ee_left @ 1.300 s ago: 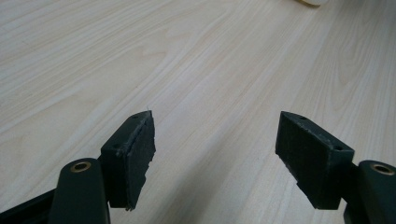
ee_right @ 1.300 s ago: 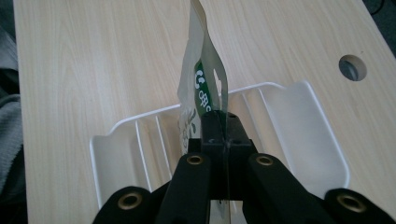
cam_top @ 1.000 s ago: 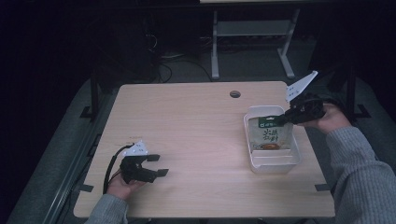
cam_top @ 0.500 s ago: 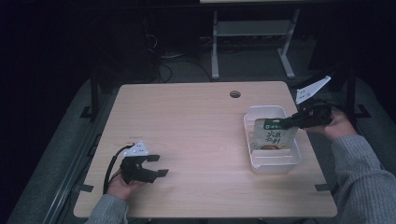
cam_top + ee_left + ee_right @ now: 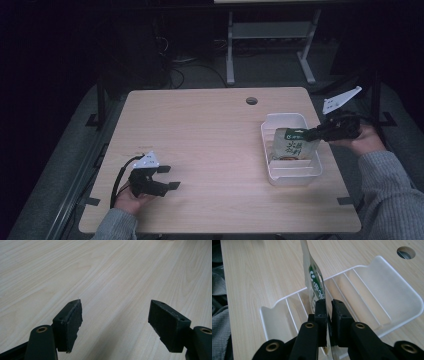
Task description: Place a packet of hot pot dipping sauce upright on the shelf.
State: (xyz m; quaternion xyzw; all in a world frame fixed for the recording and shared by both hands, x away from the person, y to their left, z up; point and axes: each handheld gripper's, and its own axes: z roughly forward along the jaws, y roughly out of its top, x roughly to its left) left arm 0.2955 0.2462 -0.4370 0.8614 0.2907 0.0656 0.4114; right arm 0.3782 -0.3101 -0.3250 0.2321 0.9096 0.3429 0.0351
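- High view: right gripper [image 5: 316,134] at the right edge of the pale wood-grain surface [image 5: 210,140], jaws clenched on the upper right corner of a flat tan-and-green printed packet [image 5: 293,145].
- Packet standing nearly upright inside a white ribbed plastic tray [image 5: 292,175], lower edge down among the ribs, top edge level with the jaws.
- Right gripper view: packet [image 5: 315,287] seen edge-on, rising straight ahead of the jaws, thin edge pinched between the two pads; tray [image 5: 392,287] below and beyond it, long axis running across that view.
- Key relation, as a judgement: packet hanging directly beneath and ahead of the right jaws, flat face crossing the tray's length, so either a lowering to lay it between the ribs or a lift clear of the rim.
- Left gripper [image 5: 167,177] low at the near left of the surface, well apart from the tray, jaws spread wide.
- Left gripper view: two black pads [image 5: 72,320] parted over bare wood, nothing between them.
- Right hand [image 5: 362,142] much the nearer to tray and packet; left too far off to help without a long reach.
- Count: one packet, one tray, two grippers, one round cable hole [image 5: 251,100] near the far edge of the surface.
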